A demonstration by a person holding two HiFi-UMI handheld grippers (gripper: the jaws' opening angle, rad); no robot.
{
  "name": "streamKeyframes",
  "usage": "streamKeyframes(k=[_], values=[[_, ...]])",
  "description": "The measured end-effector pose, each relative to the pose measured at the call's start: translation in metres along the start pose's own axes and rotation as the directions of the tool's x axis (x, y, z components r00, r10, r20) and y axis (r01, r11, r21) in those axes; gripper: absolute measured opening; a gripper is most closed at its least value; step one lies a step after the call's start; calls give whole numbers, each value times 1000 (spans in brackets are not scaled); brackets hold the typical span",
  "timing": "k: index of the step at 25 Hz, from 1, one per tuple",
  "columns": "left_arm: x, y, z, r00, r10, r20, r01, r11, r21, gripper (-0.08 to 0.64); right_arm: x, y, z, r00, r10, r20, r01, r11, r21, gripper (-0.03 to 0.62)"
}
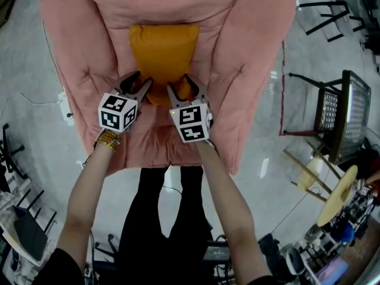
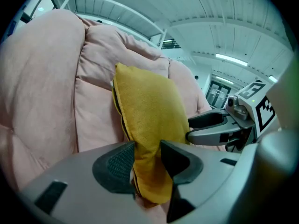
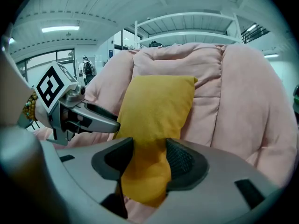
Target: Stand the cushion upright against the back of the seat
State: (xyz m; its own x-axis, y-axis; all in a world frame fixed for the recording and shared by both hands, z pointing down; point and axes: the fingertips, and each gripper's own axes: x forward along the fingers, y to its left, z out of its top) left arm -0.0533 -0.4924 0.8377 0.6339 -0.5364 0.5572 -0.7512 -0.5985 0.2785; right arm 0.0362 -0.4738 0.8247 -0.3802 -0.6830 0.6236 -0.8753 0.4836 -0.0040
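**Mustard cushion (image 1: 163, 49) upright, release pending**

Stands on end at the upper centre of the head view, leaning against the padded back of the pink seat (image 1: 249, 46). Pinched at its lower corners: squeezed between the jaws of the left gripper (image 2: 147, 155) and likewise between those of the right gripper (image 3: 149, 157). Looks like the closing step, with placement essentially done. Calls next for loosening both grips and drawing back low and straight, so as not to drag the cushion forward or tip it. Shows no brand, label or legible writing, only black-and-white square markers on the gripper cubes (image 1: 117, 111).
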Motion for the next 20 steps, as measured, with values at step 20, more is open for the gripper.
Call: streamKeyframes(k=[20], values=[[-73,-93,-23,1000,-6,29,4,999,44,161,-96,35,6,993,-6,121,15,997,-70,80]])
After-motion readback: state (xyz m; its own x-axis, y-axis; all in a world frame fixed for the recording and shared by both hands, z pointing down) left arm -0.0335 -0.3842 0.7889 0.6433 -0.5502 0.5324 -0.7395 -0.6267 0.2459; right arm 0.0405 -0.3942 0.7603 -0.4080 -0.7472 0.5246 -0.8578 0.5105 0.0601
